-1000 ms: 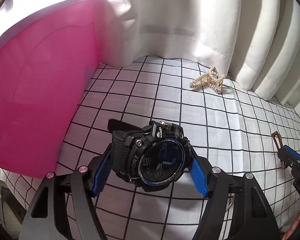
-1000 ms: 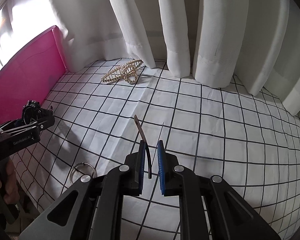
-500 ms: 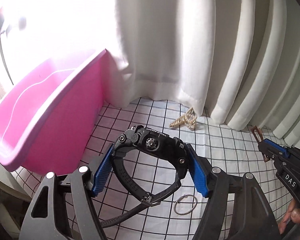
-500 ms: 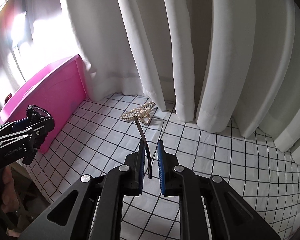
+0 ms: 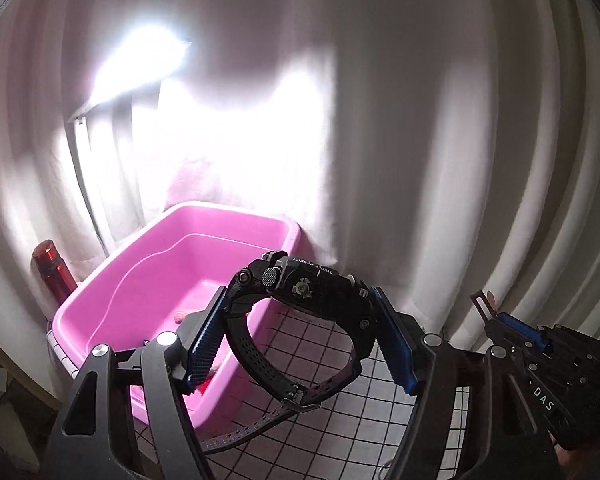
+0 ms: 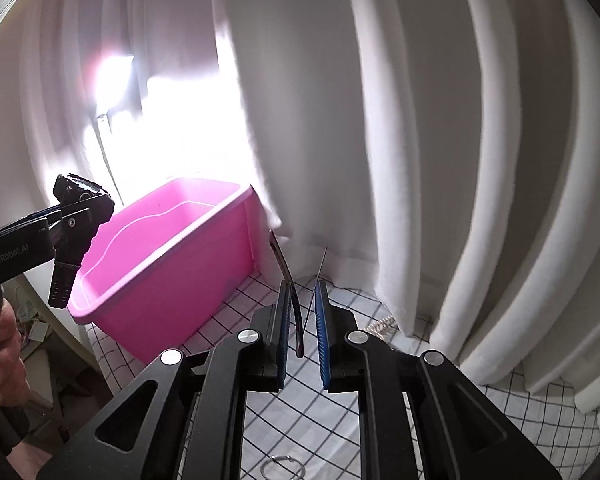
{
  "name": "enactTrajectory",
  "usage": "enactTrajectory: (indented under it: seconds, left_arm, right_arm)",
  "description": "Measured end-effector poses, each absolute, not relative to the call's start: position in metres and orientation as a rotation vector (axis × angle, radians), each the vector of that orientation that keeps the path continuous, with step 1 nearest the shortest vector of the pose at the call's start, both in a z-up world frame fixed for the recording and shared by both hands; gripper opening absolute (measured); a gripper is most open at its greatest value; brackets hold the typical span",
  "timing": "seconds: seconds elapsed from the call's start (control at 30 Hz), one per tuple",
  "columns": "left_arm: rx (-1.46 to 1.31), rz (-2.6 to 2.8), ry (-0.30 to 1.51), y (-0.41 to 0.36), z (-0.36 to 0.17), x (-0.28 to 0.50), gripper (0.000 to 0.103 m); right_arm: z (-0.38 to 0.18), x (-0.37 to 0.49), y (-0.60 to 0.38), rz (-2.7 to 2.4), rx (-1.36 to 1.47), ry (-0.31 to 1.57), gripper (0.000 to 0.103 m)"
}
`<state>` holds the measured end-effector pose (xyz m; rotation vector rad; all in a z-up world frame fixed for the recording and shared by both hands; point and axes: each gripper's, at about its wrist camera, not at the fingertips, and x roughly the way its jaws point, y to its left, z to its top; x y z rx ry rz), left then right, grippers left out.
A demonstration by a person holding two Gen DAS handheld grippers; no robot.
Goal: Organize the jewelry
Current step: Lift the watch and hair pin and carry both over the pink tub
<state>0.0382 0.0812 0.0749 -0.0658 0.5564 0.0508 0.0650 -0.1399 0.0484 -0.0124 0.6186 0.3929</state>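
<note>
Your left claw (image 5: 304, 340) is clenched on the black watch (image 5: 300, 320), case pinched between the blue pads, strap hanging loose. The watch is held in the air; the pink tub (image 5: 156, 280) lies at 10 o'clock of it. Your right claw (image 6: 302, 332) grips a thin dark hair clip (image 6: 290, 296), upright, tub at its 10 o'clock. A metal ring (image 6: 282, 468) lies on the checked tabletop (image 6: 380, 460) at 6 o'clock.

Home: white curtains (image 6: 420, 160), checked tablecloth (image 6: 300, 432)
</note>
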Motion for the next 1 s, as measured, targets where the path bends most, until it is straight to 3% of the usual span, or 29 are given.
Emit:
enactTrajectory:
  seconds: [0.37, 1.0]
  left_arm:
    - [-0.1, 0.288, 0.564, 0.195, 0.071, 0.049, 0.068]
    - [-0.19, 0.368, 0.741, 0.272, -0.007, 0.083, 0.068]
  right_arm:
    - [0.076, 0.114, -0.015, 0.611, -0.086, 0.576, 0.012]
    - [0.027, 0.181, 0.128, 0.72, -0.212, 0.777, 0.012]
